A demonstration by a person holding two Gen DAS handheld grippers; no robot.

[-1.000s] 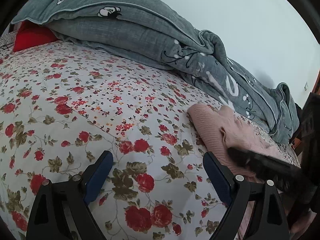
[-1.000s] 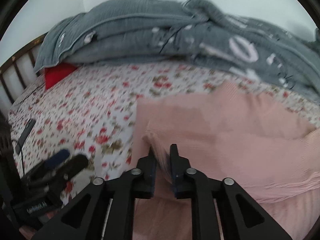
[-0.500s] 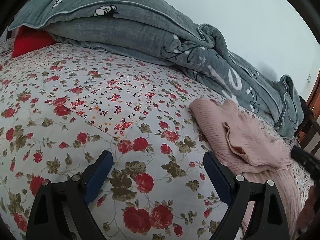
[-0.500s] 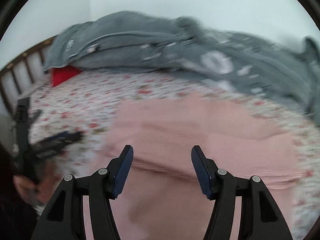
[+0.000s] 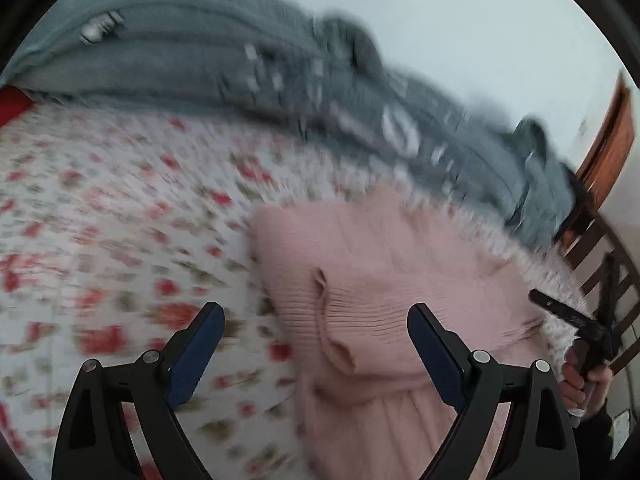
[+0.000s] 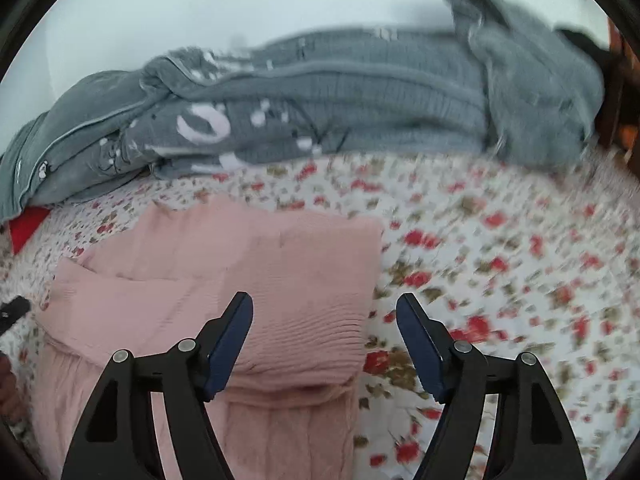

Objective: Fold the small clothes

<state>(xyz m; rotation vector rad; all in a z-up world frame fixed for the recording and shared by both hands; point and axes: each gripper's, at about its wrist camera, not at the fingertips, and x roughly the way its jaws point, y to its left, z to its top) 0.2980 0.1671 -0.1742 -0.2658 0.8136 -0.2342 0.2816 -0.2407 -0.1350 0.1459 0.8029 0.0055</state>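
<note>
— Pink knit, that sweater (image 6: 224, 280), lying on the flowered bedsheet (image 6: 500, 264) near the bed's front edge, with the grey quilt (image 6: 360, 100) heaped along the far edge against the wall. Did you see the right gripper (image 6: 324, 340) let go?

— I did. A second ago its fingers were pinched on a fold of the knit; now they are spreading apart, with nothing gripped. One blue pad hangs over the sweater's ribbed corner, the other over bare sheet, neither pressing on the cloth that I can make out.

— And the left gripper (image 5: 316, 352)?

— Wide open, same as before, and empty. It has swung across from the plain sheet so the sweater (image 5: 384, 280) now fills the space ahead of it; its picture is smeared with motion. At the right of its view a hand (image 5: 588, 380) grips the other tool's handle.

— So where does that leave the folding?

— One fold looks laid: the upper part lies doubled over the lower panel, which trails toward the front edge of the bed. I would guess both tools are coming round for the next fold, though a loose flap (image 5: 340, 354) near the left fingers may want smoothing first.
</note>
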